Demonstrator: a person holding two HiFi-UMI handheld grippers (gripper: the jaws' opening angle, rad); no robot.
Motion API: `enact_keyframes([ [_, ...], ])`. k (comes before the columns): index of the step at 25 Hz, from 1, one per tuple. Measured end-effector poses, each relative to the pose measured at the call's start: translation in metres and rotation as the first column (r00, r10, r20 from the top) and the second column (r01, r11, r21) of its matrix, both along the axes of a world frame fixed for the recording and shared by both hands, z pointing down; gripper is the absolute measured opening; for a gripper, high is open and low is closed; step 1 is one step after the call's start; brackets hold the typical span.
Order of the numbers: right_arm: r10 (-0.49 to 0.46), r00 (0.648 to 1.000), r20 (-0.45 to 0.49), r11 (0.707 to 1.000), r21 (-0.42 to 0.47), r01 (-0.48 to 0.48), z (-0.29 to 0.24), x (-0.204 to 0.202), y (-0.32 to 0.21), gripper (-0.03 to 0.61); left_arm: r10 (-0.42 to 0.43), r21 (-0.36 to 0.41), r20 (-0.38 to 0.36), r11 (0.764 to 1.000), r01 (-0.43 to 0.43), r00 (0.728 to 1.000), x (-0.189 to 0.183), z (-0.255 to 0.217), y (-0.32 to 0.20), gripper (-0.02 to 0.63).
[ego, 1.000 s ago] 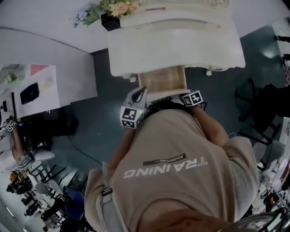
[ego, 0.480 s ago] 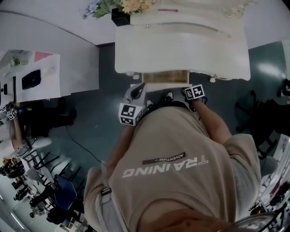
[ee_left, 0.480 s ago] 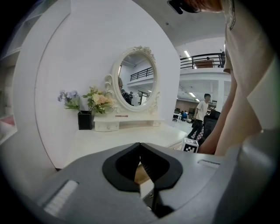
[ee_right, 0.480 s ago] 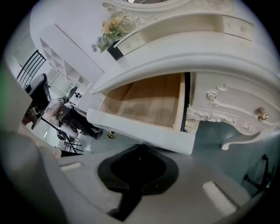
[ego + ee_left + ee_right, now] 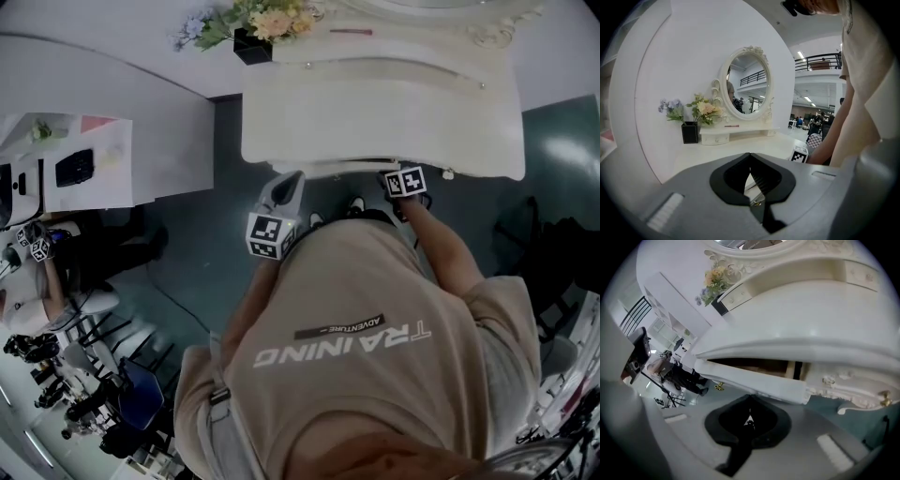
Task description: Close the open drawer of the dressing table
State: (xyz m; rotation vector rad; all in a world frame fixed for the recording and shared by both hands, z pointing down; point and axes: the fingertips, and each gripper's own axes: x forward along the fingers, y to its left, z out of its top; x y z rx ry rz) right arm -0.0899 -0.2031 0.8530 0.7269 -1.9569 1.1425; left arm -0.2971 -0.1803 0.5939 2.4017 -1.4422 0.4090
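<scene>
Head view: the left tool [image 5: 292, 178] and right tool [image 5: 392, 174] are pointing at the front edge of the dressing table's white surface [image 5: 375, 103], where the drawer [image 5: 337, 169] is showing as a thin strip.

Left gripper view: the left tool's jaws are pressing together on nothing, facing across the surface toward an oval mirror [image 5: 749, 84].

Right gripper view: the right tool's jaws are likewise meeting, empty, just beside the drawer front, which is standing slightly out with its wooden inside showing.
</scene>
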Motion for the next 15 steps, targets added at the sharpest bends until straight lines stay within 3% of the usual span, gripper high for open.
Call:
enact_keyframes([
  [8,-0.055,0.998,0.006,0.997,0.062,0.055,0.001,0.001,-0.018,0.003,-0.003,0.011,0.010,1.000,0.003,1.000,0.008,-0.007,-0.028,0.006],
  [15,-0.023,1.000,0.007,0.997,0.079,0.023,0.001,-0.003,-0.040,0.003,-0.012,0.002,0.001,1.000,0.012,1.000,0.009,-0.006,-0.035,0.006],
])
